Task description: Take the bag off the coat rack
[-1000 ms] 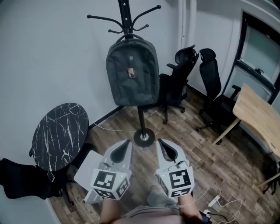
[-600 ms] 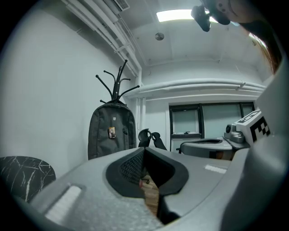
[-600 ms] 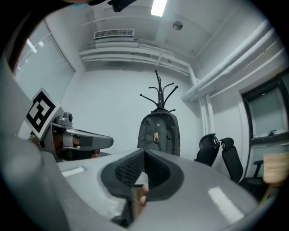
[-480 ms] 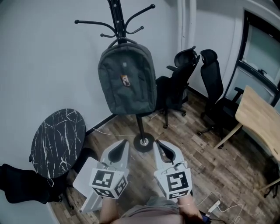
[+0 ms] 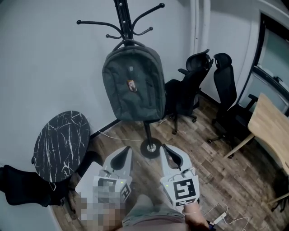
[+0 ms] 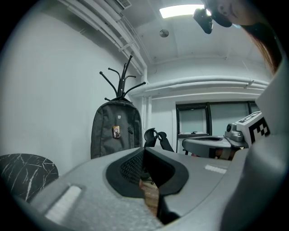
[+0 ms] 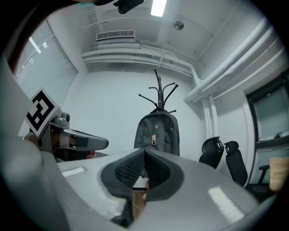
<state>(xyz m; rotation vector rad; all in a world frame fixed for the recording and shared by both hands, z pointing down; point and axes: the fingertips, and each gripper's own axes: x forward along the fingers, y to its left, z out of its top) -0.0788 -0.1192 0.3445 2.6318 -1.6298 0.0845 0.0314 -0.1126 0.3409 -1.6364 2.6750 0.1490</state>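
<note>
**Ana:** Bag off the coat rack: how was that reach set up?

**Ben:** Nearest, the left gripper and right gripper were side by side and level. Both pairs of jaws were closed on nothing, so I'd say they needed opening first.

**Ana:** And beyond them?

**Ben:** The rack's round base sat on the wood floor just ahead, apart from the jaws. Above it the bag hung against the pole, its top loop over a hook, close to the wall. I judged it best to grip the loop with one gripper, steady the body with the other, and lift upward before drawing back, so the rack wouldn't tip. Office chairs stood farther off, to the right.
</note>
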